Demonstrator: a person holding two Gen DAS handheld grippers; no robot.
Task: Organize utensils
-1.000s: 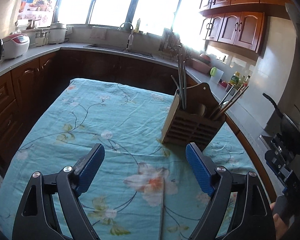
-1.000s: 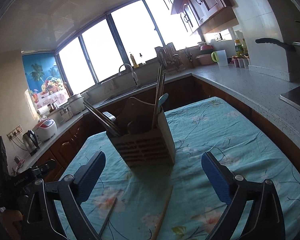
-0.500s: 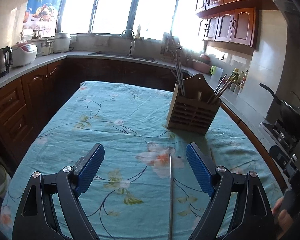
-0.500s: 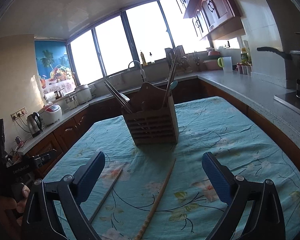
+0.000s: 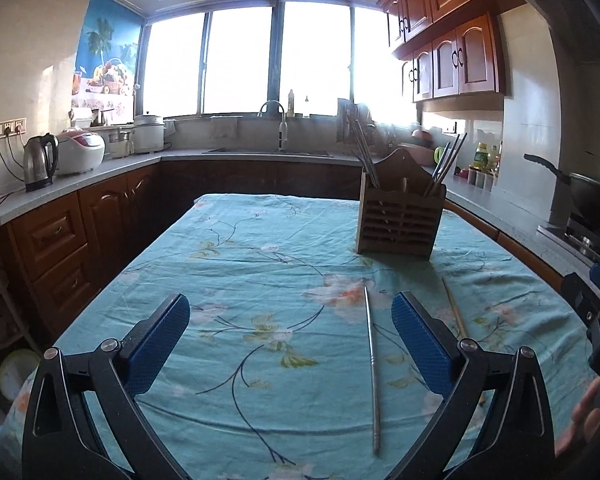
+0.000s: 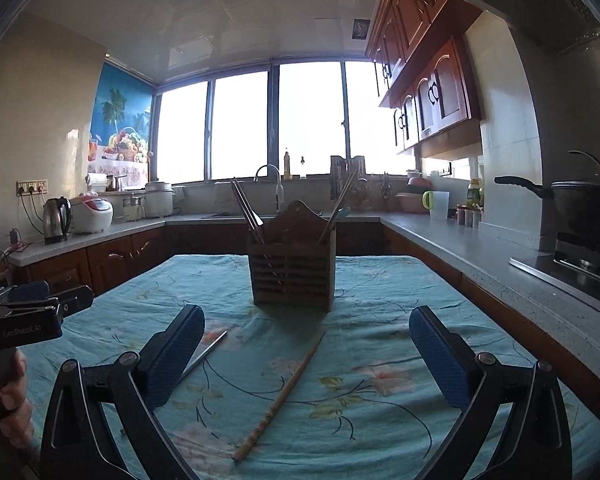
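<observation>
A wooden utensil holder (image 5: 400, 222) (image 6: 292, 272) stands on the flowered teal tablecloth (image 5: 260, 280) with several chopsticks sticking up out of it. A metal chopstick (image 5: 372, 368) (image 6: 204, 354) lies flat on the cloth, and a wooden chopstick (image 6: 284, 392) (image 5: 454, 308) lies to its right. My left gripper (image 5: 290, 336) hovers over the near cloth with its jaws opening wide and nothing pressed between them; the metal chopstick lies below, near the right finger. My right gripper (image 6: 306, 356) is open above the wooden chopstick.
Dark wood counters run round the table, with a kettle (image 5: 40, 162) and rice cookers on the left, a sink under the windows, and a black pan (image 6: 580, 200) on the stove to the right. A hand (image 6: 8, 396) holds the left gripper's body.
Both grippers have pulled back from the holder toward the near end of the table and levelled out. The two loose chopsticks now show in full length on the cloth.
</observation>
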